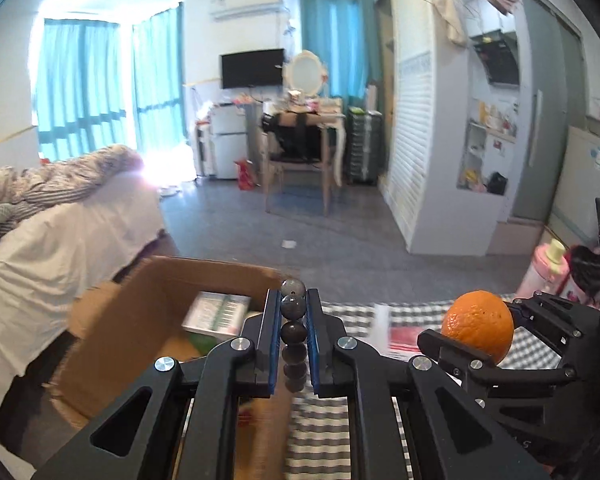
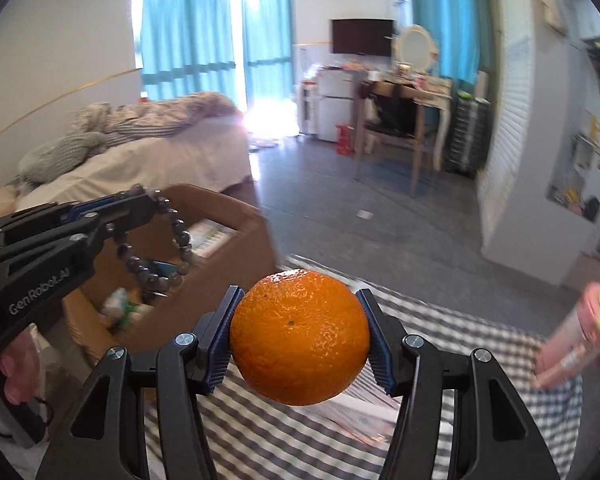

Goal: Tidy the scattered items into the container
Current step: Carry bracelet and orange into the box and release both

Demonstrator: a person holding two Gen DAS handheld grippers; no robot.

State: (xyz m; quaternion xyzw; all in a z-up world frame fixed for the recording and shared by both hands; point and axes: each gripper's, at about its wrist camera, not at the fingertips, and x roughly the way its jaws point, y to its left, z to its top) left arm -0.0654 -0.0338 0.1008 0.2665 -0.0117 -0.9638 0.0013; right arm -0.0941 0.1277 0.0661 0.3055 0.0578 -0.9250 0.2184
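Carrying two loads at once toward the cardboard box (image 2: 224,240), which sits open-topped ahead and left of both tools, already holding a booklet and some green packets. Checked tablecloth (image 2: 480,344) lies under the tools, pink bottle (image 2: 576,344) off to the right of them. Right gripper (image 2: 300,336) is clamped on the orange (image 2: 300,336), blue pads squeezing its sides so it can't roll out. Left gripper (image 1: 293,328) is pinched nearly together on the bead bracelet (image 1: 293,332), loop dangling below the tips over the box, probably ready for a straight drop.
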